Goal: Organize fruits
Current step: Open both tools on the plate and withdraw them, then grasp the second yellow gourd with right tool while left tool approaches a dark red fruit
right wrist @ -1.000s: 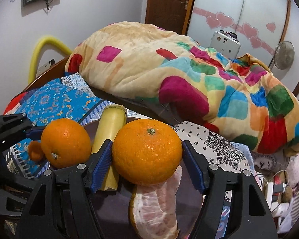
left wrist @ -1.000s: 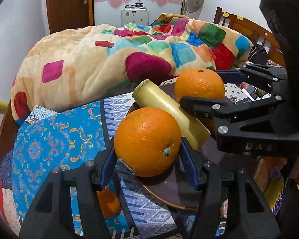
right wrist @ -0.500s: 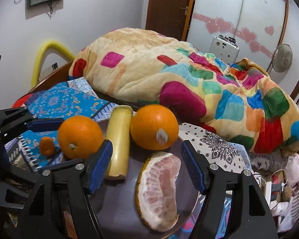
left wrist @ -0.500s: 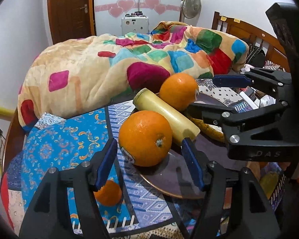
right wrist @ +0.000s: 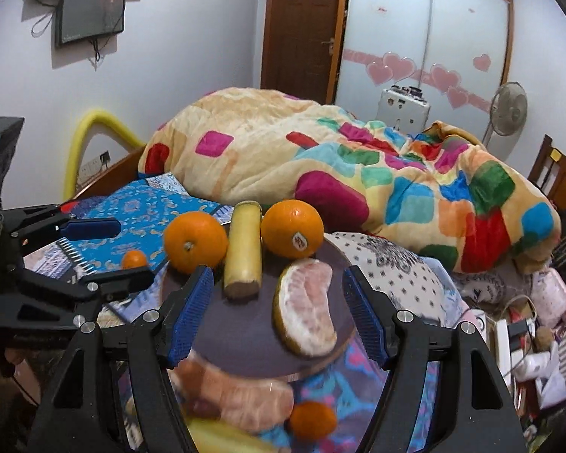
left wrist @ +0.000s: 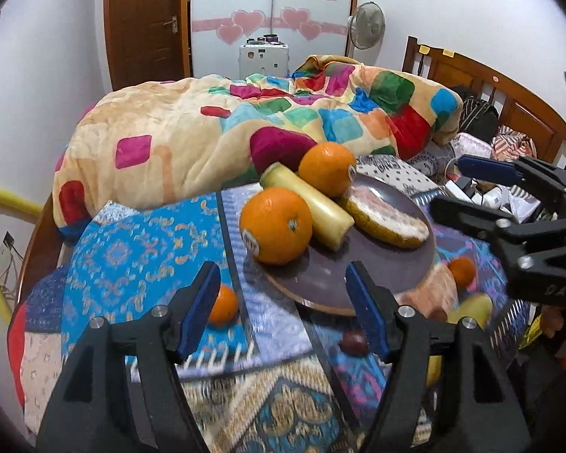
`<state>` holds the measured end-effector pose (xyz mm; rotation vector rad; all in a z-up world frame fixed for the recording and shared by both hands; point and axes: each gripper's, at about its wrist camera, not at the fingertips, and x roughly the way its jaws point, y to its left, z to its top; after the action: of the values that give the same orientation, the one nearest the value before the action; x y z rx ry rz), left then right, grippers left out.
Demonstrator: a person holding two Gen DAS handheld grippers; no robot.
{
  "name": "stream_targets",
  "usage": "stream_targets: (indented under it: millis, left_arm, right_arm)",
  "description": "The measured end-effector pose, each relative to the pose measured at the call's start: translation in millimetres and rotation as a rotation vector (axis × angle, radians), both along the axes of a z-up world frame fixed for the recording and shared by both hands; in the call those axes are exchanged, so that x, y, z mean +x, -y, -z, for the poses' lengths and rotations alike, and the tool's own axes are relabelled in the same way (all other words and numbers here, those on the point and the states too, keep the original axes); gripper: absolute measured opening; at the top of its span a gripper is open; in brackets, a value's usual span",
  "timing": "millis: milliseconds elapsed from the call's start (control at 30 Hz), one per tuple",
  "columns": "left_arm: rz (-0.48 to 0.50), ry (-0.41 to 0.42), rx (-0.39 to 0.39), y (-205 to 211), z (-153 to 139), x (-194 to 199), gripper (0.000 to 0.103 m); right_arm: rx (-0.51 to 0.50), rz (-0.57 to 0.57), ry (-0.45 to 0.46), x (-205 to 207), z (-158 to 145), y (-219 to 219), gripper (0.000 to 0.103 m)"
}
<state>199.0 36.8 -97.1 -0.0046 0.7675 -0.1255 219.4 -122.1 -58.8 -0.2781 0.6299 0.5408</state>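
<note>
2 oranges (left wrist: 276, 225) (left wrist: 326, 168) sit on a dark plate (left wrist: 377, 264); left tool (left wrist: 285, 311) is opening, empty; right tool (right wrist: 277, 311) gapes, gripping nothing.

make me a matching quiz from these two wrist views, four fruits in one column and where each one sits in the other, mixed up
Things:
1. stickered orange
2. pomelo wedge
3. pale yellow stick
4. small mandarin

Places:
A. off the plate, on the blue patterned cloth
B. on the plate, lying between the two big oranges
C. on the plate, nearest the quilt
D. on the plate, flesh side showing, in front of the stickered orange

Pairs: 1-C, 2-D, 3-B, 4-A
</note>
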Motion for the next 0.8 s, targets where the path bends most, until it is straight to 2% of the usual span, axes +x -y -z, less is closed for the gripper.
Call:
stream_targets:
  millis: [200,500,633,800]
  left_arm:
    - [0.006,-0.032,0.013,6.8,17.5,-30.1,0.077]
    - [0.03,-0.11,0.033,29.9,52.8,-39.6,0.078]
    - [0.027,-0.11,0.037,40.1,54.4,-47.5,0.078]
    - [0.049,-0.118,0.003,52.7,52.2,-60.9,0.078]
  right_arm:
    - [0.029,0.047,0.004,-34.6,5.9,29.1,0.068]
    - [0.009,0.143,-0.035,-69.7,47.9,67.2,0.068]
    - [-0.022,0.154,-0.043,-77.1,64.3,70.1,0.068]
    - [0.013,0.17,-0.065,-75.5,71.4,81.9,0.068]
